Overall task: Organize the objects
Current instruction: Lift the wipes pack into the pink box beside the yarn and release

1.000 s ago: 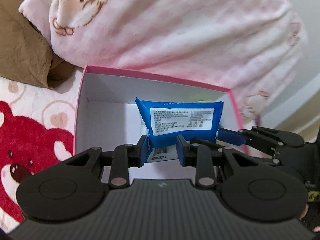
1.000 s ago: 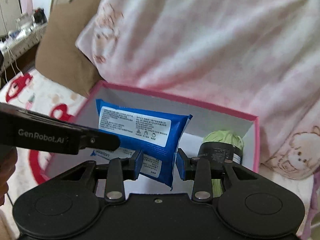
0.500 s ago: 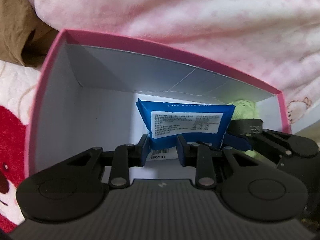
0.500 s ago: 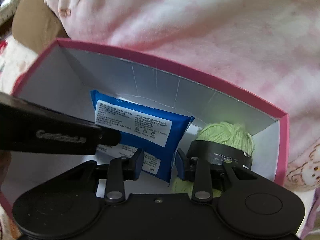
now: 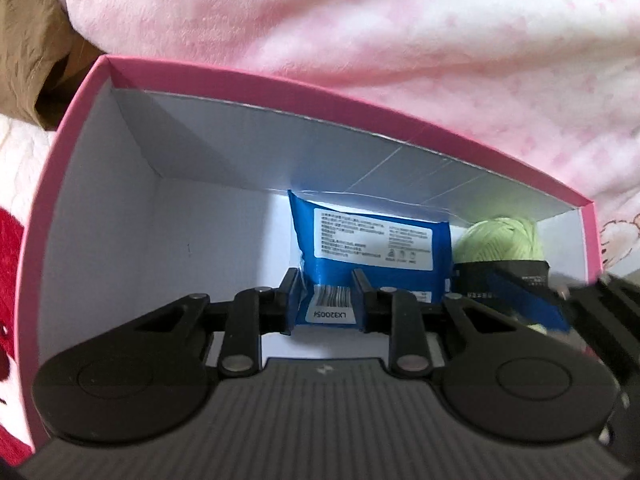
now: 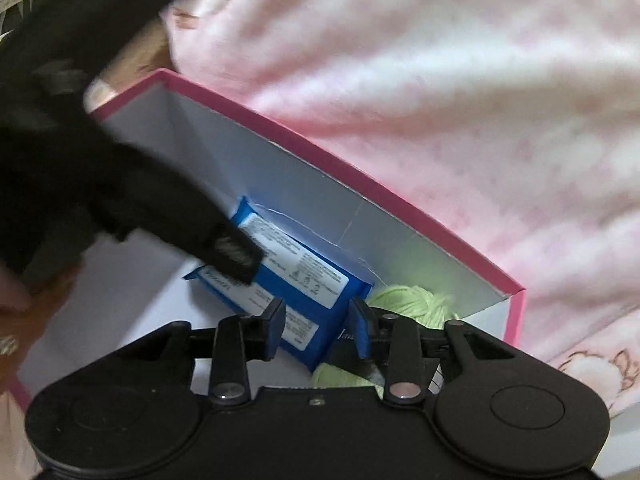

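A blue wipes packet [image 5: 372,240] stands inside the pink box [image 5: 280,92], close to its back wall and beside a ball of green yarn [image 5: 500,240] with a black band. My left gripper [image 5: 326,304] is shut on the packet's lower barcode edge. In the right wrist view my right gripper [image 6: 316,324] has the packet [image 6: 304,276] corner between its pads, and its jaws are closing on it. The green yarn [image 6: 412,300] lies just right of those fingers. The left gripper's black body [image 6: 160,208] crosses the box from the left and hides part of the packet.
A pink patterned blanket [image 5: 360,40] is bunched behind the box. A brown cushion [image 5: 24,40] lies at the far left. A white bedspread with a red bear print [image 5: 12,240] lies under the box. The box's left half shows bare white floor [image 5: 180,248].
Both grippers have sunk into the box with the packet, which now sits low near the back wall beside the yarn. The right gripper has rolled, tilting its view.
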Tool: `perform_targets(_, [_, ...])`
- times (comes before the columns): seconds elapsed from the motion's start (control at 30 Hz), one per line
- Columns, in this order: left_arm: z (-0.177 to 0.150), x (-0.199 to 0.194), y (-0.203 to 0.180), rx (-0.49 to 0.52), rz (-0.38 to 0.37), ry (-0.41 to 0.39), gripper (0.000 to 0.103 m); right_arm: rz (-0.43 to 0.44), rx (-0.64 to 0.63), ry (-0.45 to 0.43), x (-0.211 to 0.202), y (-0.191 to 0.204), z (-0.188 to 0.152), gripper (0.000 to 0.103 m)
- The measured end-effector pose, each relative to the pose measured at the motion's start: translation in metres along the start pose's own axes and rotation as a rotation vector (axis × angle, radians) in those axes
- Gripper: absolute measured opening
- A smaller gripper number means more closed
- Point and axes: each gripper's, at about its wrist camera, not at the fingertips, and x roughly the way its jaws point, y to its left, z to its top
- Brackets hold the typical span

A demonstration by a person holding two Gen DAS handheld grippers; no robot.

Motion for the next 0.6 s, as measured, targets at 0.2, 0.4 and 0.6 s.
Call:
perform_targets(0.2, [0.001, 0.001, -0.004, -0.003, -0.023, 0.015, 0.025, 0.030, 0.048, -0.002, -0.011, 0.005, -0.019, 0.026])
perform_targets(0.4, [-0.005, -0.021, -0.002, 0.142, -0.021, -0.009, 0.031, 0.117, 0.194, -0.068, -0.037, -0.002, -0.032, 0.030])
perform_targets(0.6, [-0.021, -0.074, -0.012, 0.239, -0.034, -0.063, 0.052, 0.170, 0.280, -0.114, -0.068, -0.007, -0.041, 0.036])
